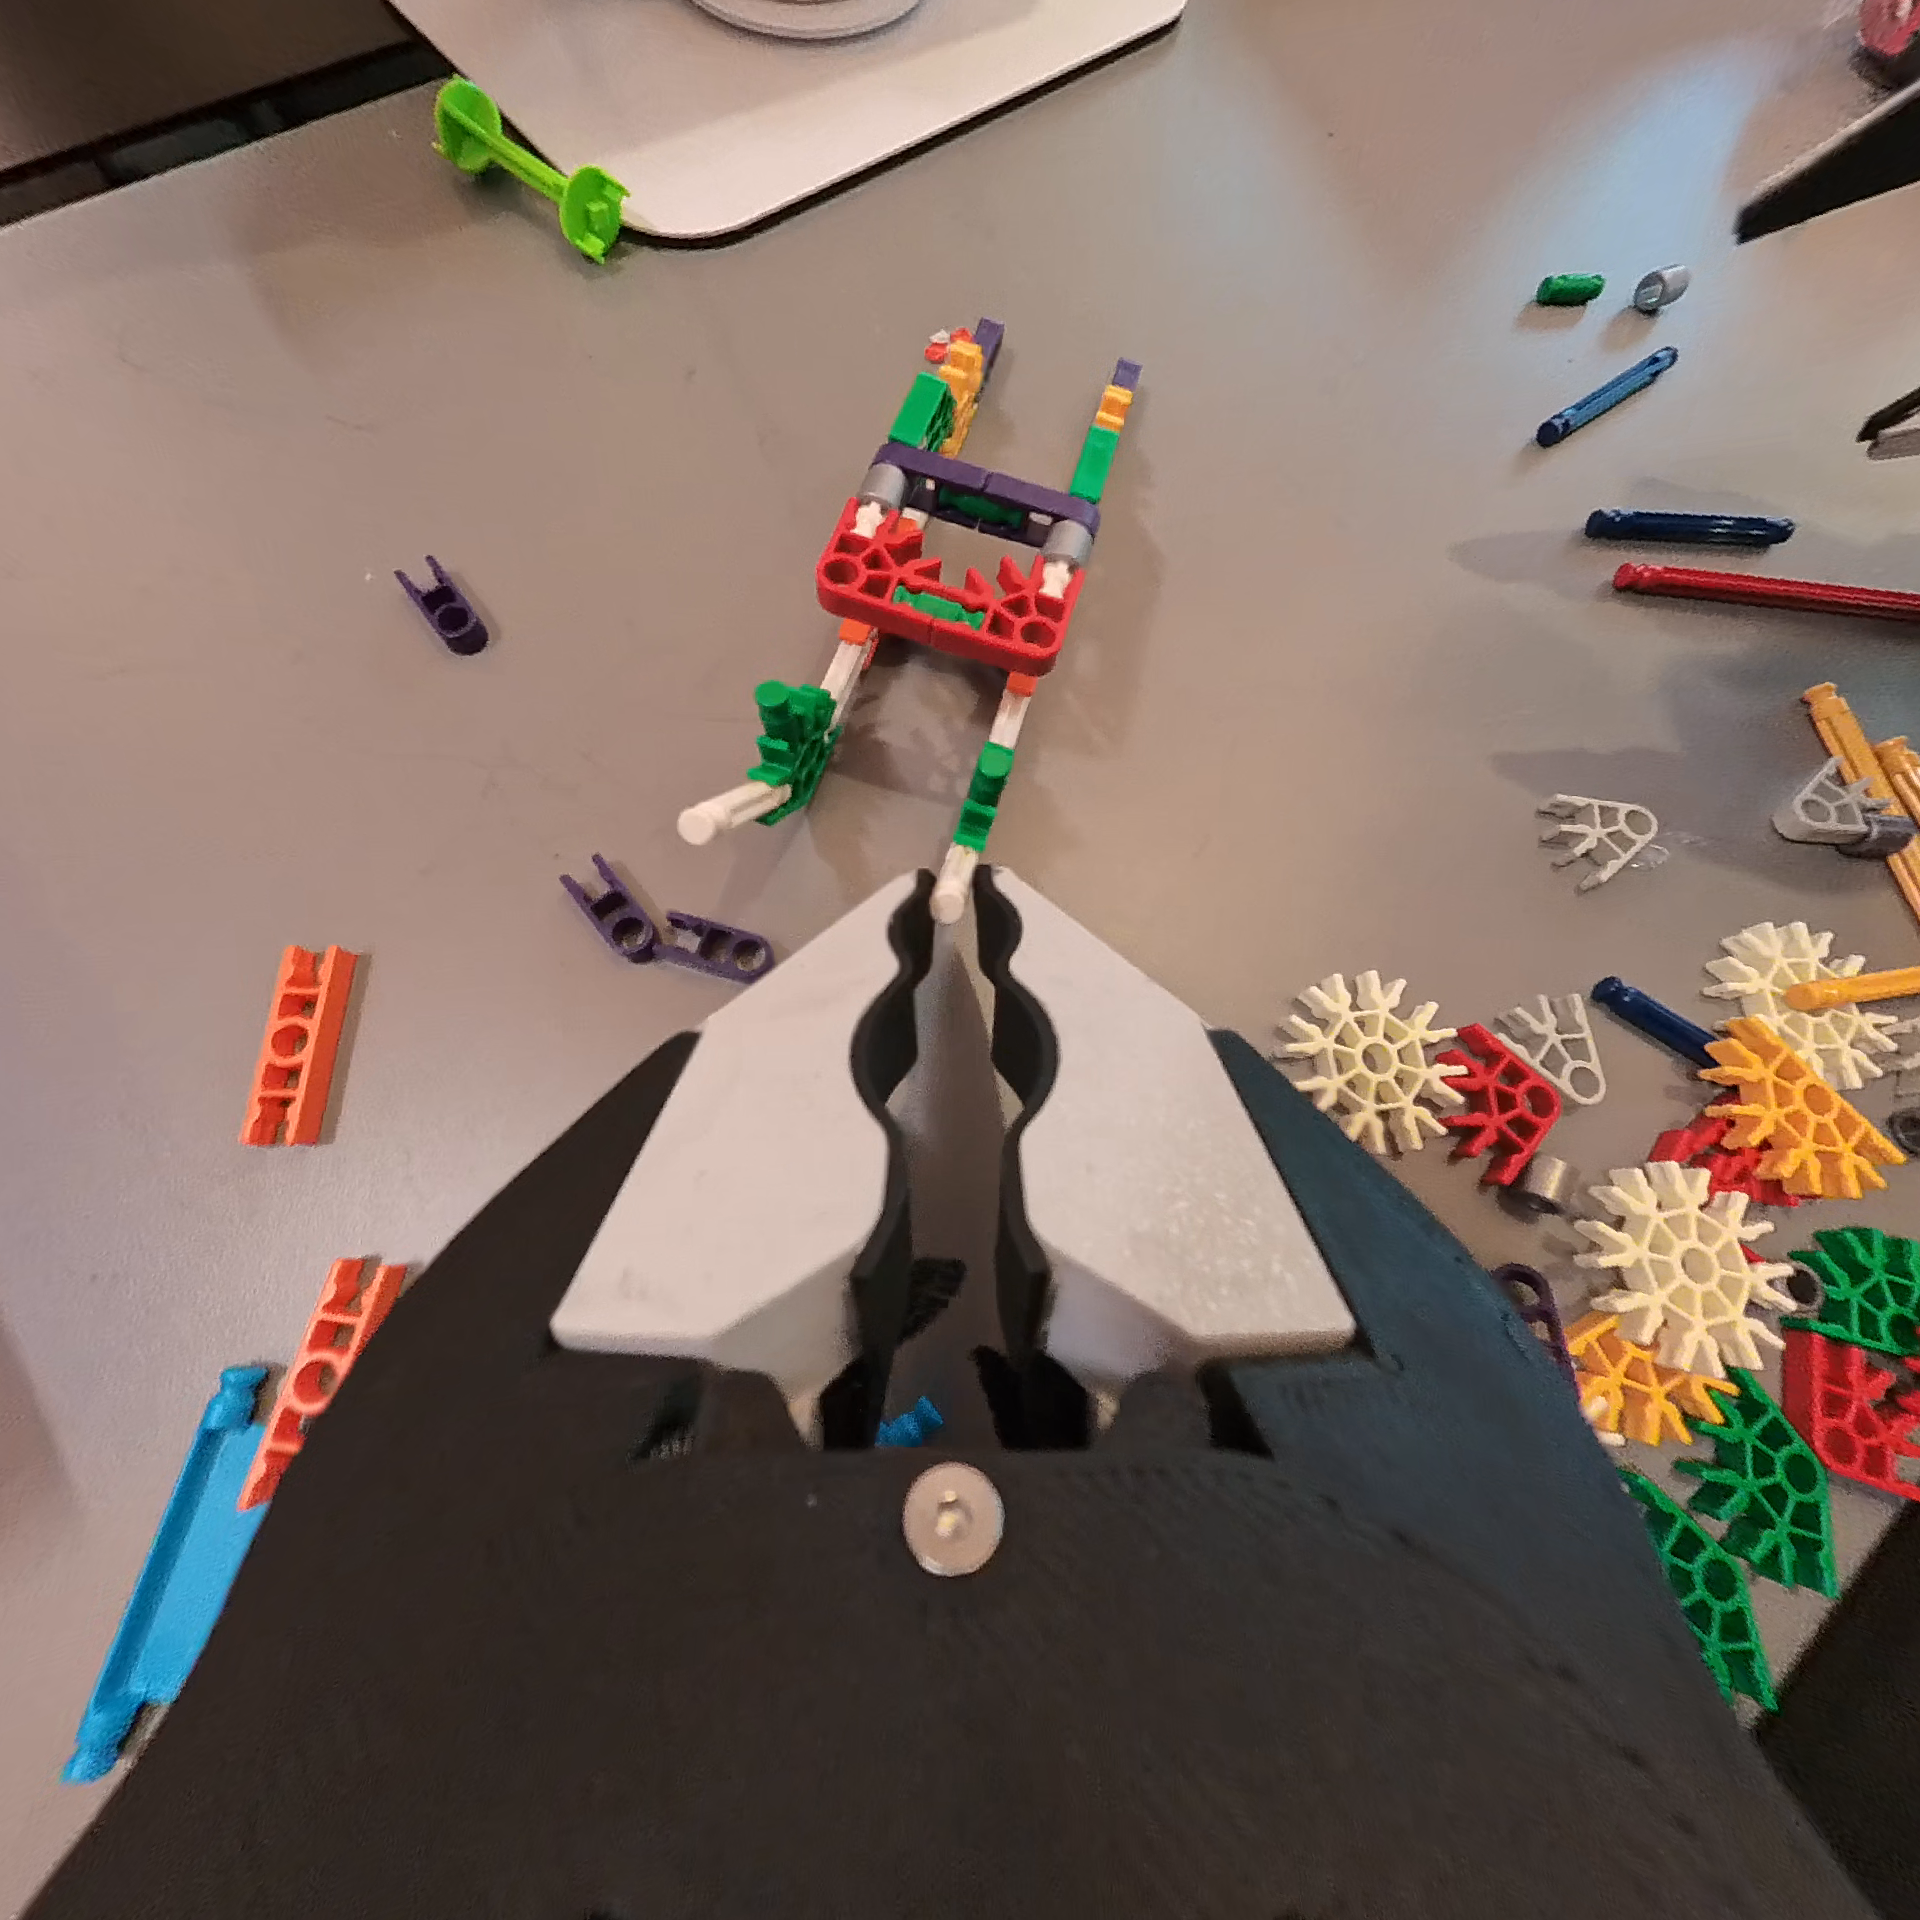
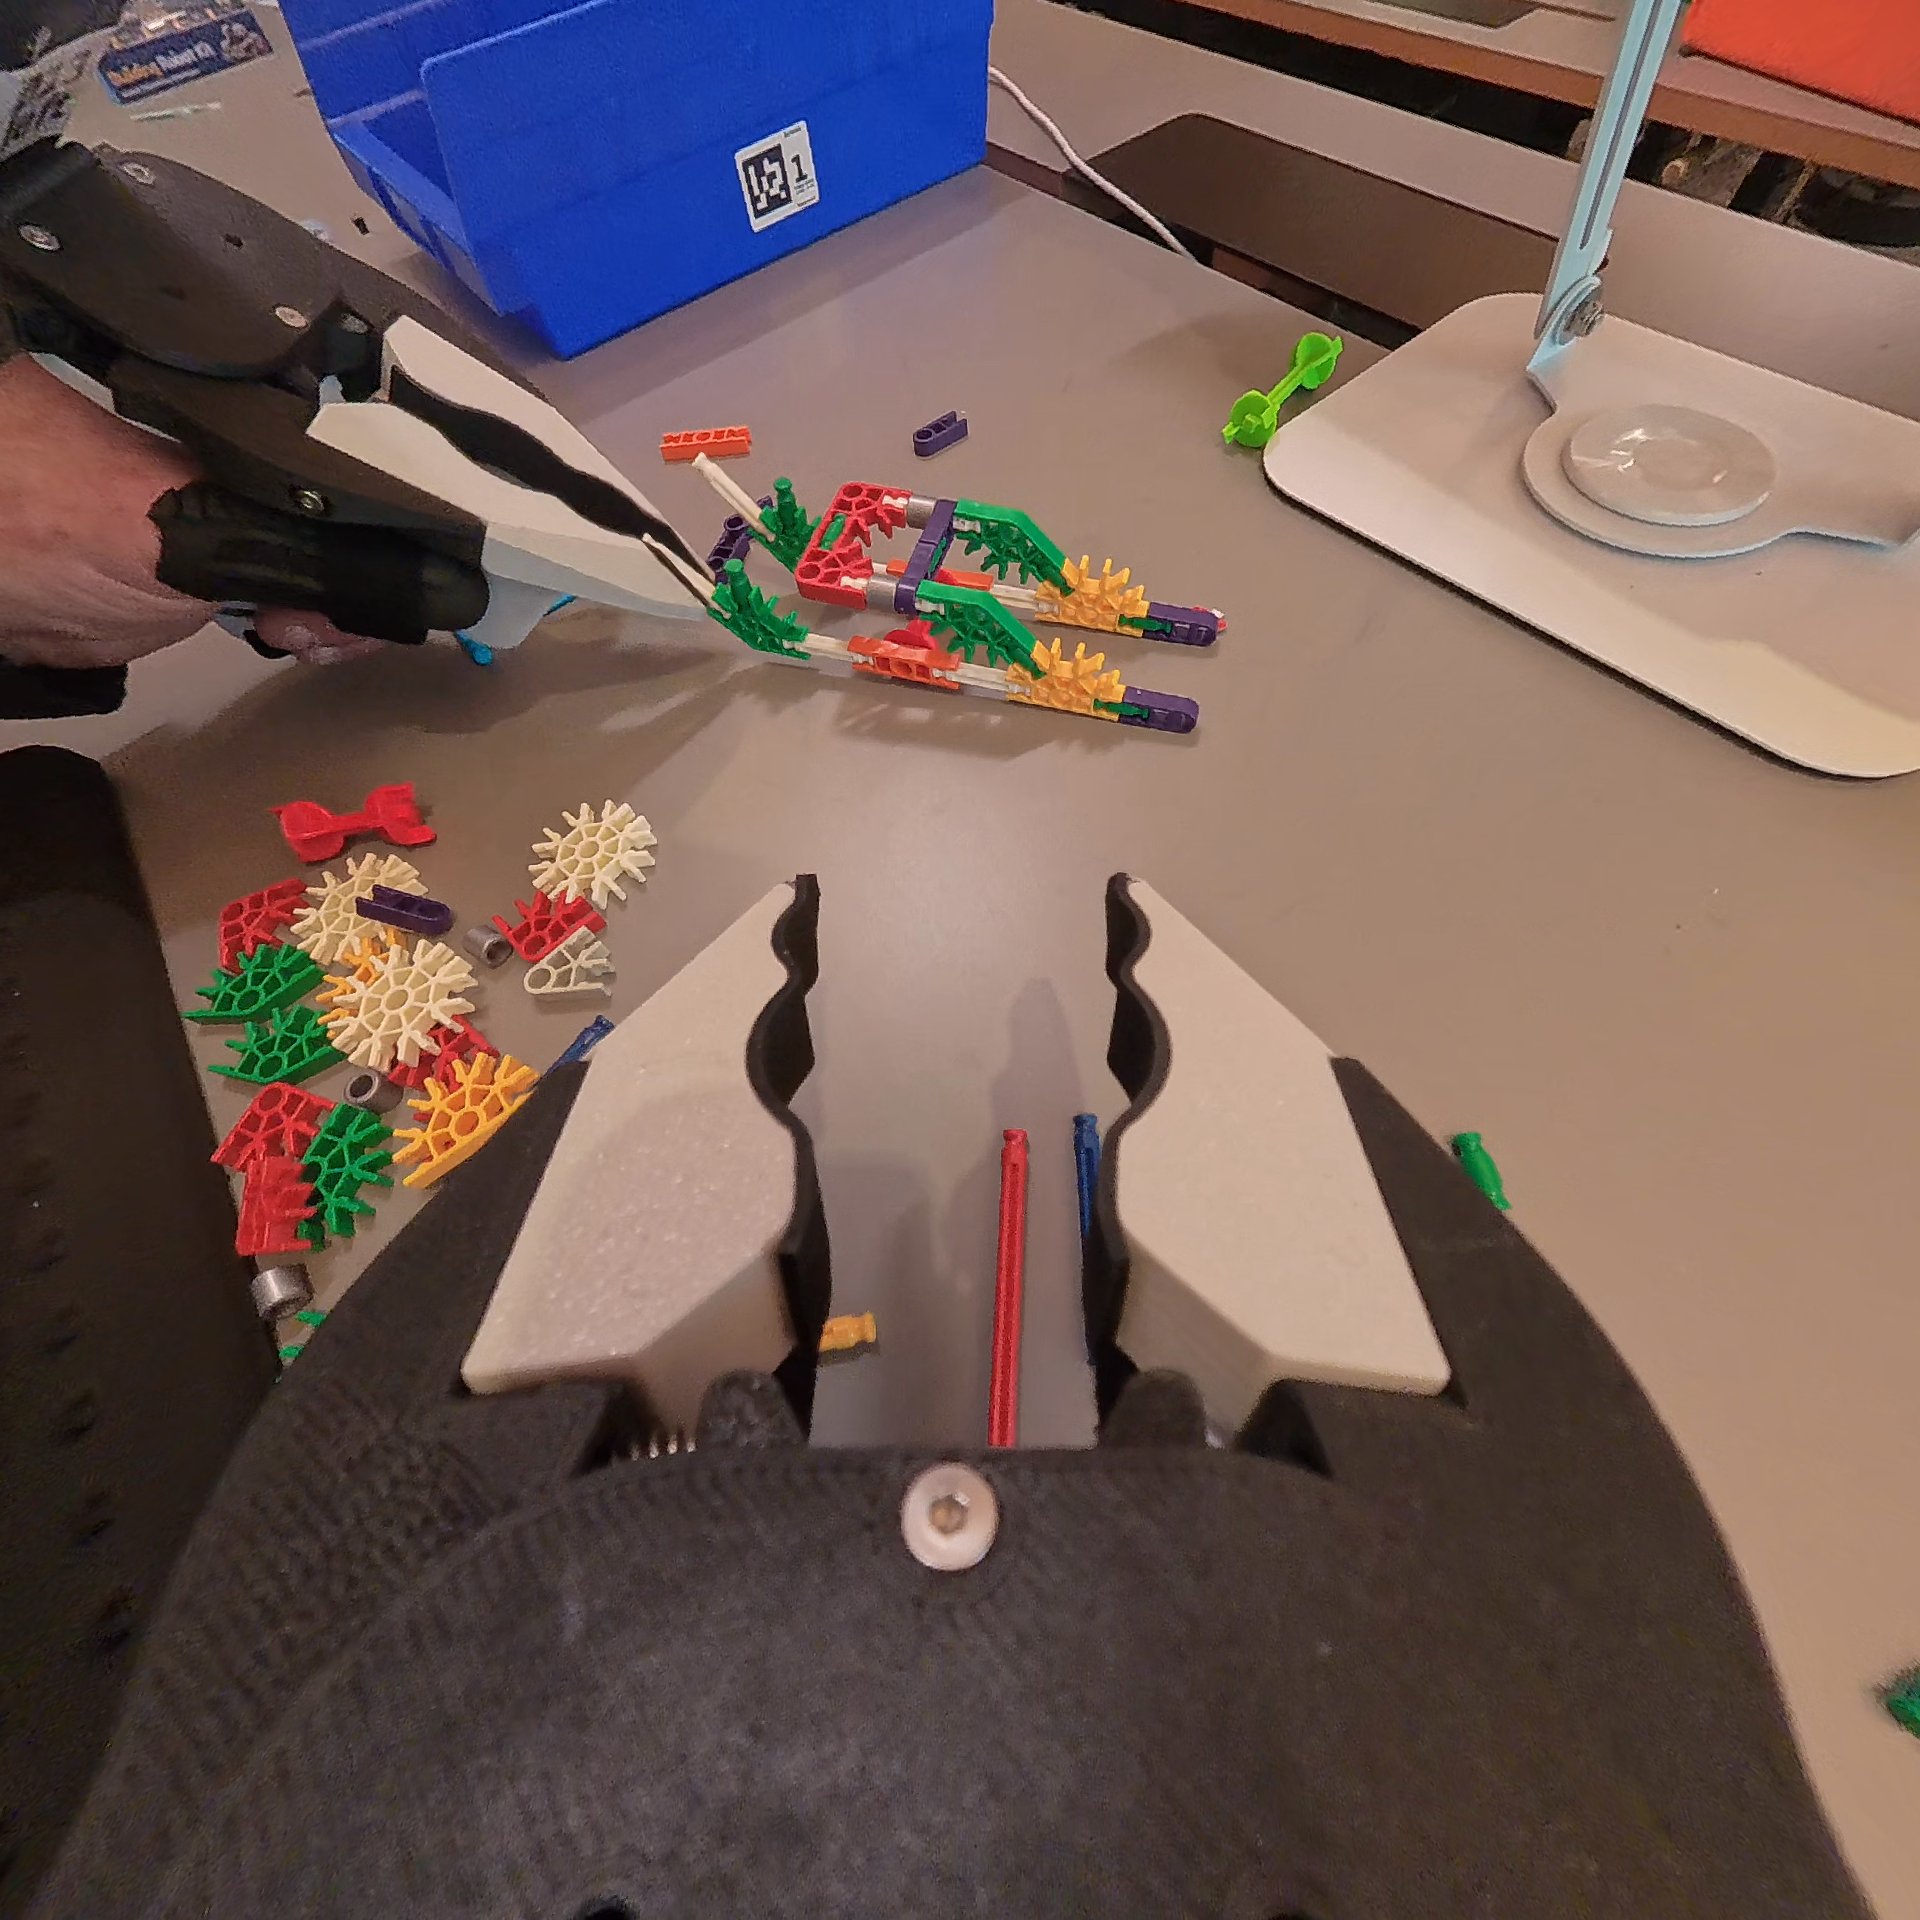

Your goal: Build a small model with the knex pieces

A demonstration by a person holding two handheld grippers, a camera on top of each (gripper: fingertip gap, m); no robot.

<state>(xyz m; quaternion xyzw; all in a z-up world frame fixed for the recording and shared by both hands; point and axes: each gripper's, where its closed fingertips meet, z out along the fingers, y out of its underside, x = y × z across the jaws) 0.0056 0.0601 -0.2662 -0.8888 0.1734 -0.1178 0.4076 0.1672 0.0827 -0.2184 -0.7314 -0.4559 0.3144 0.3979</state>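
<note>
left gripper (image 1: 951,894) jaws narrow, pinching white rod tip (image 1: 948,902) of toy frame (image 1: 951,582) at 12 o'clock, steadying it; right gripper (image 2: 961,899) jaws wide, empty, above red rod (image 2: 1006,1288).

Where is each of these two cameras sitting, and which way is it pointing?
Left wrist view: rides on the left gripper, looking along its nearly closed fingers, which pinch a white rod of the toy model.
Right wrist view: rides on the right gripper, fingers open above a red stick; farther off, a hand holds the left gripper.
Shared: the model, the lime green piece, the loose pile.
</note>
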